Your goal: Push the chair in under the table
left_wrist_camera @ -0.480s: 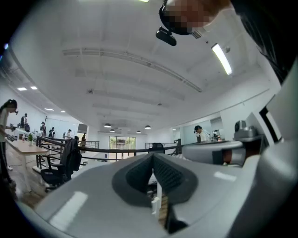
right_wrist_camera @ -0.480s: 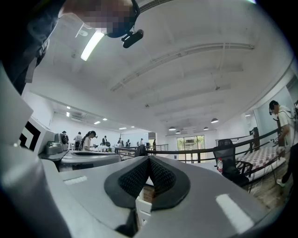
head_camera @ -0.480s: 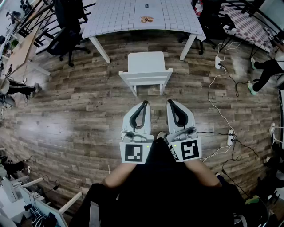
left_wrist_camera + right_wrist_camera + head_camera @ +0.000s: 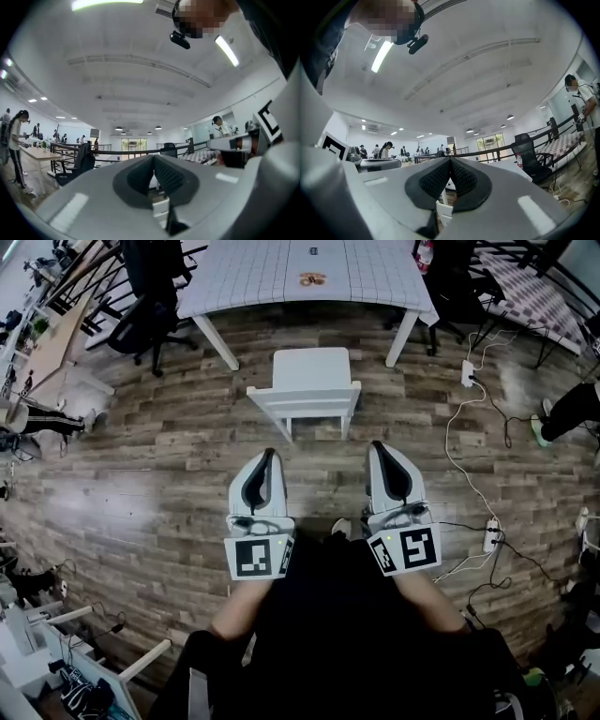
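A white chair (image 4: 309,381) stands on the wood floor just in front of the white gridded table (image 4: 244,277), its backrest toward me and its seat outside the table's edge. My left gripper (image 4: 268,454) and right gripper (image 4: 378,446) are held level, side by side, a short way behind the backrest and not touching it. Both are shut with nothing between the jaws. In the left gripper view the left gripper (image 4: 153,159) has its pads together, with a sliver of the chair (image 4: 159,204) below them. The right gripper view shows the right gripper (image 4: 450,161) likewise, above the chair (image 4: 442,206).
Black office chairs (image 4: 150,306) stand left of the table. White cables and a power strip (image 4: 467,371) lie on the floor to the right, with another strip (image 4: 489,532) nearer me. A person's leg (image 4: 567,409) shows at the right edge. A small object (image 4: 312,279) lies on the table.
The two grippers have spread apart: the left one went left, the right one right and slightly forward. The chair has not moved.
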Tool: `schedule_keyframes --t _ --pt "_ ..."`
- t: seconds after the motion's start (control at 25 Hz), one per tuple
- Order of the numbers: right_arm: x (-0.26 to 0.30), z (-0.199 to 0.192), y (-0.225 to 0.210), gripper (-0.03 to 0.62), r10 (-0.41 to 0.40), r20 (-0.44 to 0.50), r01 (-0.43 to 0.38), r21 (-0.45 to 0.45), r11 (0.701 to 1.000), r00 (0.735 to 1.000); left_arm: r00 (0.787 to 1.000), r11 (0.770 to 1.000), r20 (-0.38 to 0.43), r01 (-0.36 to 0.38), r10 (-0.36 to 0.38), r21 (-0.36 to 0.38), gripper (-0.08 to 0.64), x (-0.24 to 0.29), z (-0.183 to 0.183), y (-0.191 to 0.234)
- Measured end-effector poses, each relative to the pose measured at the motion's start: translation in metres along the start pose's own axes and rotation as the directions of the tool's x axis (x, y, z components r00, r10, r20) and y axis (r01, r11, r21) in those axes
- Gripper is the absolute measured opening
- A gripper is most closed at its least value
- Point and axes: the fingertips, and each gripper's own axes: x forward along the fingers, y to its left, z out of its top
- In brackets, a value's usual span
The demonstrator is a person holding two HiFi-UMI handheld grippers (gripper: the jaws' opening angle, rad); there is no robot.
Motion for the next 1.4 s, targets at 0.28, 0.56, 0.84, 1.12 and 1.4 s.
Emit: schedule_keyframes --t 0.28,0.56,0.84,1.12,1.4 --pt "-0.006 -0.019 0.000 -0.008 0.004 -0.024 -0.003 0.029 1.000 1.000 0.998 0.999 -0.049 -0.036 0.037 0.014 0.008 -0.002 -0.015 0.013" --pt "0.024 -0.033 -0.012 -0.008 -0.027 -0.047 0.028 0.006 1.000 0.999 0.998 1.000 -0.055 -0.009 0.010 0.012 0.008 0.034 -0.024 0.030" --pt "0.078 -0.043 -0.028 -0.008 -0.044 -0.088 0.047 0.035 0.998 0.995 0.996 0.999 -0.082 0.046 -0.046 -0.006 0.008 0.094 -0.041 0.052" --pt "0.162 -0.064 -0.025 -0.008 -0.002 -0.168 0.005 0.016 1.000 0.986 0.989 0.996 -0.122 0.082 -0.087 -0.043 0.008 0.152 -0.068 0.093" --pt "0.243 -0.060 -0.024 -0.008 -0.026 -0.137 0.027 0.009 1.000 0.990 0.980 0.992 -0.171 0.090 -0.105 -0.090 0.008 0.195 -0.088 0.149"
